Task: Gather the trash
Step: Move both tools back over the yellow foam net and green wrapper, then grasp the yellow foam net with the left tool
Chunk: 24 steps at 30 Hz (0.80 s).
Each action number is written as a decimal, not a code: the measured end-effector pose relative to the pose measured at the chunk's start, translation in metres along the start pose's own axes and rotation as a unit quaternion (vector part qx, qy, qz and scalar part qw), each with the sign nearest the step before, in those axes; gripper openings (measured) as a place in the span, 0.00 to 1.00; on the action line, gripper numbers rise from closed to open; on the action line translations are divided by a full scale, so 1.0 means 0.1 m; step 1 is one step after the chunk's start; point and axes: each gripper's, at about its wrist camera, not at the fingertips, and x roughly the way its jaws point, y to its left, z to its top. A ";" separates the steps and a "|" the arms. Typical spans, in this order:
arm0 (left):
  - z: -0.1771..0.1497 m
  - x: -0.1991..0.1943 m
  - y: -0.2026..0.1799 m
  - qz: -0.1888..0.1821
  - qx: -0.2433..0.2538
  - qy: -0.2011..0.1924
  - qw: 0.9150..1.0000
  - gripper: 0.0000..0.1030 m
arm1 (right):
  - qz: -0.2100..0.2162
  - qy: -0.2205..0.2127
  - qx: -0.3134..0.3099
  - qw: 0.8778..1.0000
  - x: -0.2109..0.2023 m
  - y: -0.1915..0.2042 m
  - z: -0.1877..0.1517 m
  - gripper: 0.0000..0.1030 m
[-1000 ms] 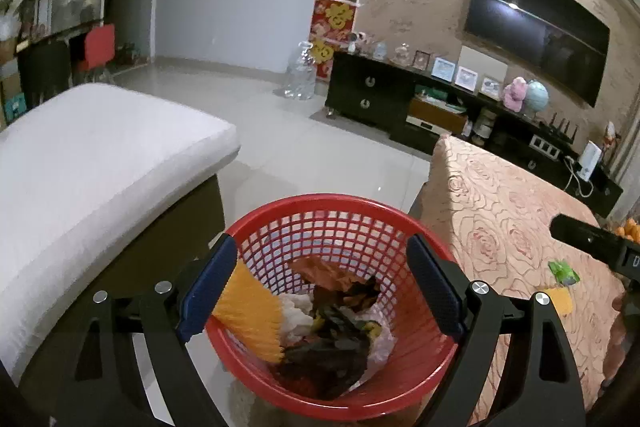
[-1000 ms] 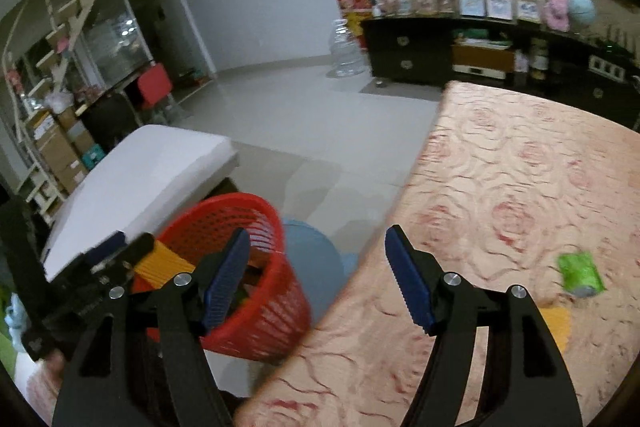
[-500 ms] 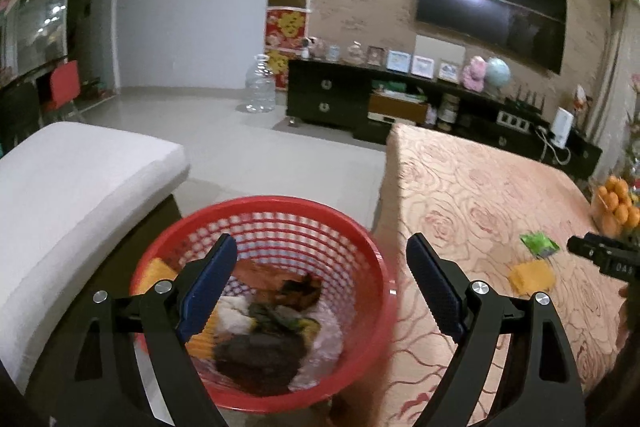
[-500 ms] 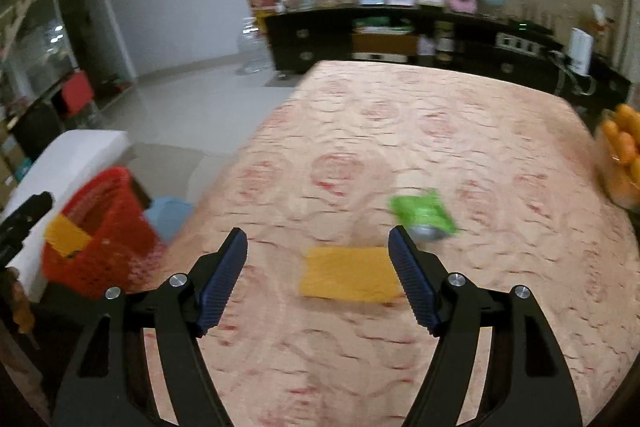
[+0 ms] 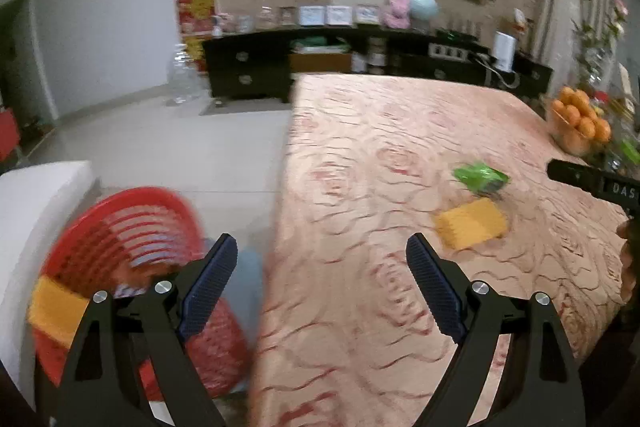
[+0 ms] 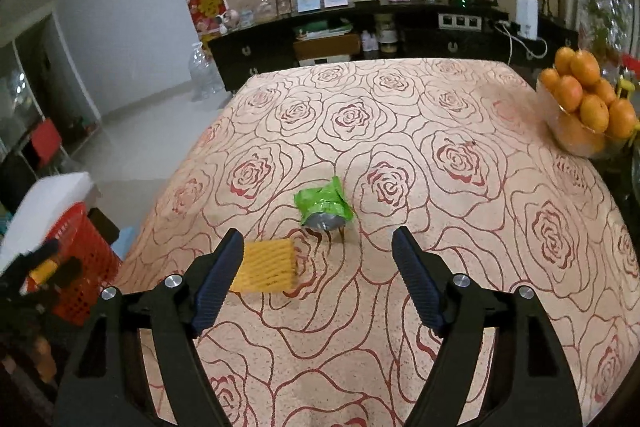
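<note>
Both hand-held grippers, left [image 5: 320,277] and right [image 6: 318,263], are spread empty above the rose-patterned table [image 6: 460,155], where a green wrapper [image 6: 324,205] and yellow foam piece [image 6: 266,265] lie near a red basket [image 5: 120,223]; partial lettering "DAS" shows on the right tool.

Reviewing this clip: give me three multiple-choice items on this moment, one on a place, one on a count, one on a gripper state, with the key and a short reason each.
1. Where is the red basket?
A. On the table
B. On the floor beside the table
C. On the TV cabinet

2. How many pieces of trash lie on the tablecloth?
A. One
B. Two
C. Four

3. What state is the right gripper in?
A. Open, empty
B. Shut on the wrapper
C. Shut on a tangerine

Key: 1 B, it stands below the table edge. 2 B, only the green wrapper and the yellow foam net lie there. 3 A, its jaws are spread with nothing between them.
</note>
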 end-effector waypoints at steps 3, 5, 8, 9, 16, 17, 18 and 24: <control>0.08 0.17 -0.25 -0.026 0.026 0.009 0.999 0.81 | 0.003 0.000 0.013 1.000 -0.02 -0.04 0.01 0.72; 0.11 0.30 -0.42 -0.047 0.040 0.018 0.998 0.81 | 0.008 0.004 0.022 1.000 -0.02 -0.08 0.01 0.72; 0.14 0.51 -0.66 -0.076 0.070 0.034 0.994 0.81 | 0.013 0.010 0.034 0.999 -0.02 -0.13 0.01 0.72; 0.14 0.59 -0.75 -0.084 0.084 0.040 0.992 0.81 | 0.015 0.011 0.037 0.999 -0.01 -0.14 0.02 0.72; 0.10 0.92 -1.10 -0.119 0.137 0.064 0.981 0.81 | 0.030 0.022 0.062 0.997 -0.01 -0.24 0.03 0.72; 0.11 0.96 -1.12 -0.125 0.139 0.068 0.980 0.81 | 0.033 0.024 0.065 0.997 -0.01 -0.26 0.02 0.72; 0.11 0.99 -1.15 -0.131 0.140 0.071 0.979 0.81 | 0.034 0.025 0.068 0.997 0.00 -0.26 0.02 0.72; 0.10 1.16 -1.23 -0.164 0.143 0.097 0.971 0.68 | 0.039 0.032 0.083 0.995 0.01 -0.31 0.02 0.72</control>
